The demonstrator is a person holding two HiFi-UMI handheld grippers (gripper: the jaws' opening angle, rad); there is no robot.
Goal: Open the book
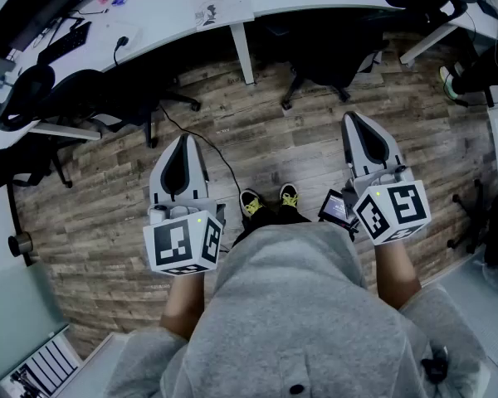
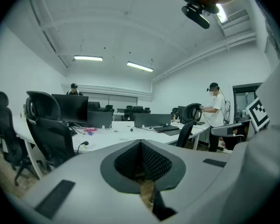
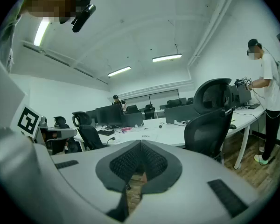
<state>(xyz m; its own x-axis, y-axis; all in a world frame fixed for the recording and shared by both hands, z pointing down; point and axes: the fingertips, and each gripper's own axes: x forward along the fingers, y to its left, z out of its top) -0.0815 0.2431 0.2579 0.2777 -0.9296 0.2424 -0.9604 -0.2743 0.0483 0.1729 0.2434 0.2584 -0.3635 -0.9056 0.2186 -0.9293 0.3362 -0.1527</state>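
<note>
Both pairs of jaws are pressing together with nothing between them: on my left gripper point(image 1: 181, 141) the dark pads are meeting along one seam, and on my right gripper point(image 1: 353, 119) they are doing the same. I am holding both out in front of me, side by side and well apart, tipping slightly downward over the wooden floor point(image 1: 257, 131). The book point(image 1: 224, 3) is lying flat on the white worktop point(image 1: 162, 19), near its front edge, far ahead of both grippers and touched by neither. Its pale cover is facing up. Black office chairs point(image 1: 319, 52) are standing tucked against the worktop. A keyboard point(image 1: 64, 43) is sitting towards the worktop's left end.
</note>
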